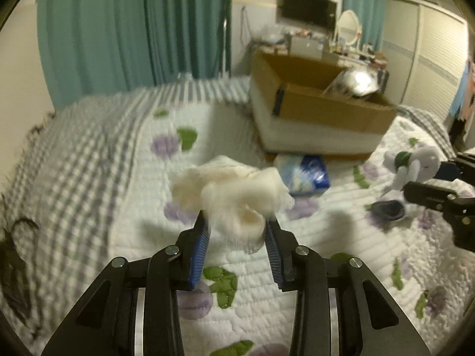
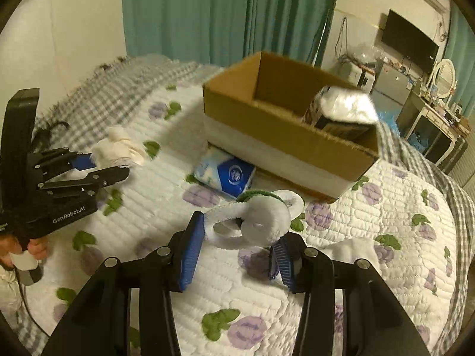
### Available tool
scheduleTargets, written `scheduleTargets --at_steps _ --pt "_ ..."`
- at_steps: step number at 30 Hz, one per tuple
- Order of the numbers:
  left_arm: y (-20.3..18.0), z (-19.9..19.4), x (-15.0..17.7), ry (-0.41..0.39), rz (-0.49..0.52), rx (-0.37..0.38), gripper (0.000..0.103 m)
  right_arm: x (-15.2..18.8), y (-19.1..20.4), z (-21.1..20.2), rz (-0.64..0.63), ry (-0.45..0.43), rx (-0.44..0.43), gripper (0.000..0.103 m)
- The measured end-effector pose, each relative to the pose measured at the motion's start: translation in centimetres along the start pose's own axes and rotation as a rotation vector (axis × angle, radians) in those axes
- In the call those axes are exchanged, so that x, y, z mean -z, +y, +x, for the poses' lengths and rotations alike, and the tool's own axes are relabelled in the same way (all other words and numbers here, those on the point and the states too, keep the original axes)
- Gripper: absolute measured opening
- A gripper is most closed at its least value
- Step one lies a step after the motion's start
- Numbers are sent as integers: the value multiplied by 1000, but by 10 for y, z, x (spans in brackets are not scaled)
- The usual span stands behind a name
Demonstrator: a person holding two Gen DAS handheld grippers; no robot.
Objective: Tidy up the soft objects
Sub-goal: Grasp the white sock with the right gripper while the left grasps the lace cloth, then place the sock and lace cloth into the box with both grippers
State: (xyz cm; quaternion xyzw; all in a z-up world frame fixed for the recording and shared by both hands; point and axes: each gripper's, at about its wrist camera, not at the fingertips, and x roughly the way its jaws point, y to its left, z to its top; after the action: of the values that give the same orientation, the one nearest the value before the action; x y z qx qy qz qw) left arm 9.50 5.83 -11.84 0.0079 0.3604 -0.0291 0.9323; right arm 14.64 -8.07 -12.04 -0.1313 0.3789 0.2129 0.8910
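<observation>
My left gripper (image 1: 237, 222) is shut on a cream fluffy plush (image 1: 231, 190) and holds it above the bed; it also shows in the right wrist view (image 2: 118, 148). My right gripper (image 2: 240, 234) is shut on white furry earmuffs with a green band (image 2: 255, 216), also seen in the left wrist view (image 1: 412, 163). An open cardboard box (image 2: 285, 136) stands on the bed ahead, with a wrapped white-topped item (image 2: 341, 109) inside. A blue and white tissue pack (image 2: 225, 175) lies in front of the box.
The bed has a white quilt with purple flowers (image 2: 207, 281) and a grey checked blanket (image 1: 74, 154) at the left. A white cloth (image 2: 353, 249) and a dark blue item (image 1: 389, 210) lie on the quilt. Teal curtains, a dresser and a TV stand behind.
</observation>
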Motion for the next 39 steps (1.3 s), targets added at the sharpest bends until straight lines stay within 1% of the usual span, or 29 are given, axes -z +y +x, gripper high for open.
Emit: scheduleTargets --at_steps 3,5,8,10,11,13,14,15,16,17,20,23,25,27,28,30,31,32,33,34,35,37,39 --pt "-12 -30 -11 -78 43 4 35 -2 2 -19 15 -35 -10 45" --pt "-17 -44 -17 -113 62 13 35 -3 1 -34 29 -71 -13 45" --pt "-21 -54 -20 -137 79 15 35 -3 -2 -45 56 -97 -23 45" --pt "-23 -53 -18 -139 90 -3 36 0 -4 -48 63 -99 -27 45" --pt "-24 -50 -17 -134 90 -16 39 1 -4 -49 62 -98 -25 45" --pt "-25 -39 -15 -101 75 -27 39 4 -7 -48 62 -92 -29 45" --pt "-23 -32 -14 -86 61 -22 48 4 -8 -46 62 -88 -30 45" --pt "-21 -23 -13 -71 38 -17 64 4 -9 -44 61 -85 -32 45" --pt "-19 -17 -13 -66 24 -16 72 3 -9 -41 59 -81 -33 45" --pt "-18 -10 -12 -65 16 -19 75 1 -10 -38 52 -77 -34 45" --pt "-17 18 -10 -11 7 -25 75 -7 -11 -26 33 -63 -36 45" --pt "-15 52 -3 62 -9 -6 75 -14 -13 -9 21 -41 -43 45" --pt "-17 74 3 108 3 4 75 -17 -14 4 3 -23 -39 45" --pt "-19 91 6 131 22 10 75 -18 -16 15 -13 2 -33 45" --pt "-20 95 6 128 28 17 74 -18 -17 20 -19 14 -31 45" --pt "-21 101 5 118 33 36 70 -16 -21 28 -23 36 -24 45" --pt "-21 102 4 115 33 45 64 -16 -23 31 -21 45 -22 45" --pt "-21 102 4 114 33 51 45 -15 -25 33 -14 51 -23 45" --pt "-21 101 4 117 38 51 39 -15 -27 34 -7 54 -24 45" --pt "-21 100 4 117 39 55 37 -15 -29 34 0 54 -24 45" --pt "-20 97 4 114 37 61 28 -16 -30 33 4 50 -23 45" --pt "-19 86 3 103 22 77 26 -17 -30 29 11 38 -20 45" --pt "-21 67 -2 61 16 94 25 -19 -30 22 22 20 -20 45"
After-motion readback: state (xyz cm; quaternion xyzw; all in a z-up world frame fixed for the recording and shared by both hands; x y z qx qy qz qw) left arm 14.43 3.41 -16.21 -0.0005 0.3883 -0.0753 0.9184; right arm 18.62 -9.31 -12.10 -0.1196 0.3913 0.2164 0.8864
